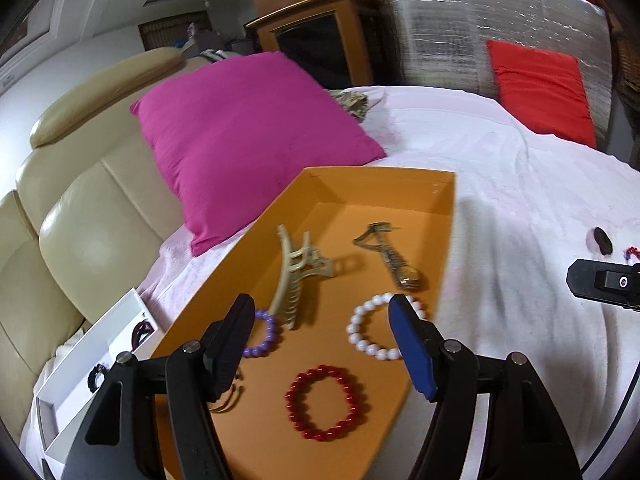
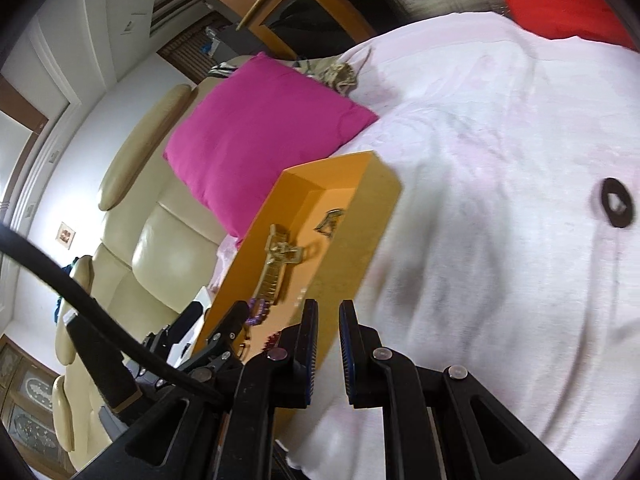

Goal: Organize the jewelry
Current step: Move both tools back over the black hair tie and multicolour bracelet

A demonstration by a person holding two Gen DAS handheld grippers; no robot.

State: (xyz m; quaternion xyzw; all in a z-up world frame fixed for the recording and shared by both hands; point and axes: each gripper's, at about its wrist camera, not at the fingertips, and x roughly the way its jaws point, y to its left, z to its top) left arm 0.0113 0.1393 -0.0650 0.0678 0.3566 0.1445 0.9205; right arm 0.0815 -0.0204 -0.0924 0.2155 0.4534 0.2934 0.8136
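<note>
An open orange box (image 1: 440,200) lies on the white bedcover, holding a red bead bracelet (image 1: 326,402) nearest, a white one (image 1: 380,326) to its right, and a purple one (image 1: 262,334) to the left. Farther in lie a beige claw clip (image 1: 298,276) and a watch (image 1: 394,254) (strap stretched out). A dark ring-shaped piece (image 2: 614,202) lies apart on the cover, well right of the box.

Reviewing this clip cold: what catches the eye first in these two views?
The magenta pillow against the cream headboard, and the orange tray on the white bedspread in front of it. Inside the tray lie a red bead bracelet, a white one and a beige hair claw, framed by the open left gripper.
</note>
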